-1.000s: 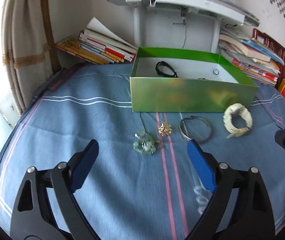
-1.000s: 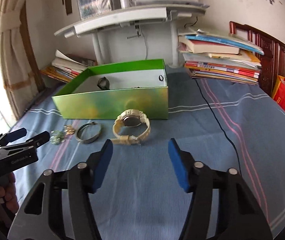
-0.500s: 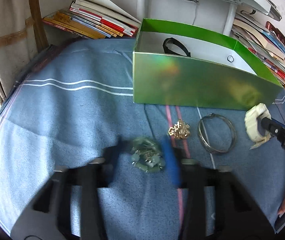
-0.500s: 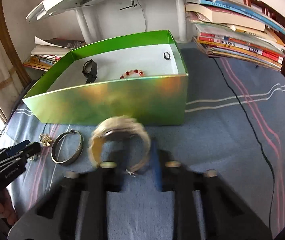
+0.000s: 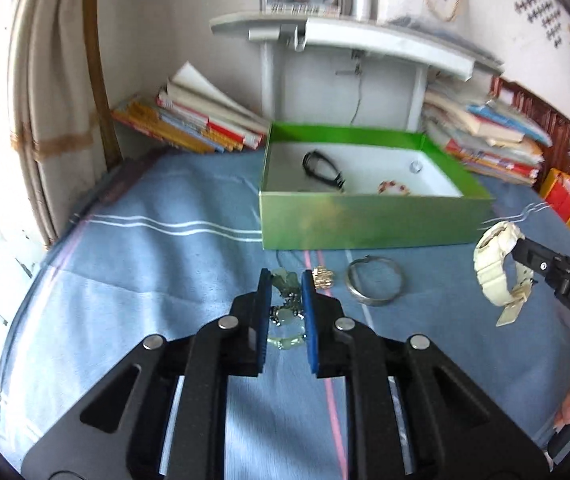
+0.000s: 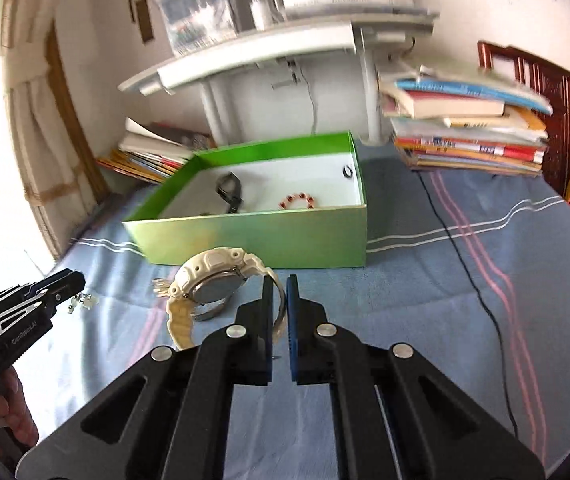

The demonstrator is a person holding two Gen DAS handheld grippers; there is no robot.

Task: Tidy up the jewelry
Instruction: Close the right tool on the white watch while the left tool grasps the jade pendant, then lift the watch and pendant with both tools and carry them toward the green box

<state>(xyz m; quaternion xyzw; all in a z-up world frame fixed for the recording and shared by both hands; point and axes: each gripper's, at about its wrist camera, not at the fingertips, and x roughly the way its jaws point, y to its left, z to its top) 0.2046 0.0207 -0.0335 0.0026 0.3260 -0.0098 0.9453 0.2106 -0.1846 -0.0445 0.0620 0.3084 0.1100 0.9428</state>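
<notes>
So I've got one piece in each hand right now. My right gripper (image 6: 279, 296) is clamped on the strap of the cream watch (image 6: 209, 284), pinching the band rather than the chunky face, because the band is thin enough to fit between the pads and the face would probably just slip. From the left camera the watch (image 5: 499, 268) hangs in the air off to the right of the green box (image 5: 365, 222), clear of the blue bedspread (image 5: 145, 280), case up and buckle end dangling.

My left gripper (image 5: 287, 304) is closed around the pale green bead bracelet (image 5: 285, 312). It's a floppy little heap, so I've got the pads on either side of the clump instead of trying for one strand. Can't really tell if it's fully off the bedspread; in the right view some beads dangle below the tips.

Not picked up yet: the little gold charm (image 5: 323, 276) and the silver bangle (image 5: 375, 286), lying side by side just in front of the box. Already inside on the white floor are a black band (image 5: 321, 168), a red bead bracelet (image 5: 393, 187) and a small ring (image 5: 416, 166).

My guess is both pieces go over the front wall next. The watch's dangling strap could catch the rim, so I'd carry it high.
</notes>
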